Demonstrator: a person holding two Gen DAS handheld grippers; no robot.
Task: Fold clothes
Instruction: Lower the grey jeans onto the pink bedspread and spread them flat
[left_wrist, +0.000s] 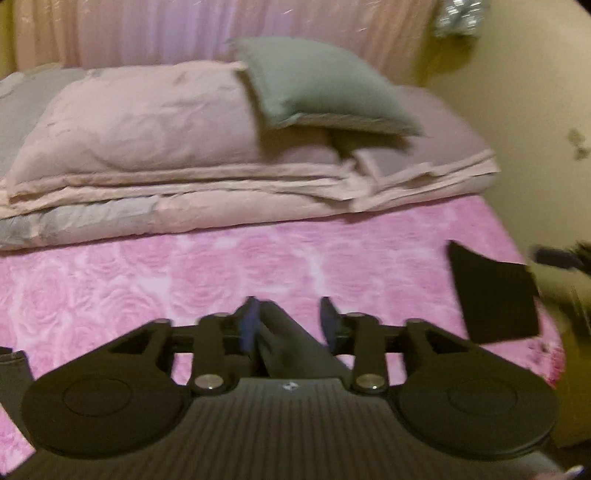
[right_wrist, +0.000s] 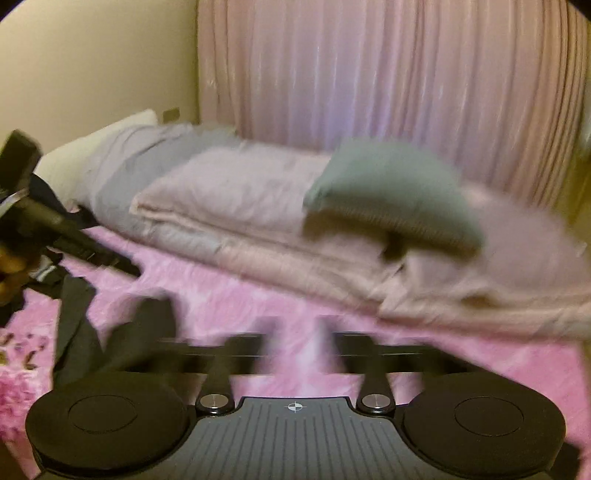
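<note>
Dark cloth (left_wrist: 284, 339) runs between your left gripper's (left_wrist: 290, 319) jaws, though whether they clamp it is unclear. Your right gripper (right_wrist: 297, 347) hangs open over the pink bed (right_wrist: 258, 295), dark garment (right_wrist: 85, 336) lower left.
</note>
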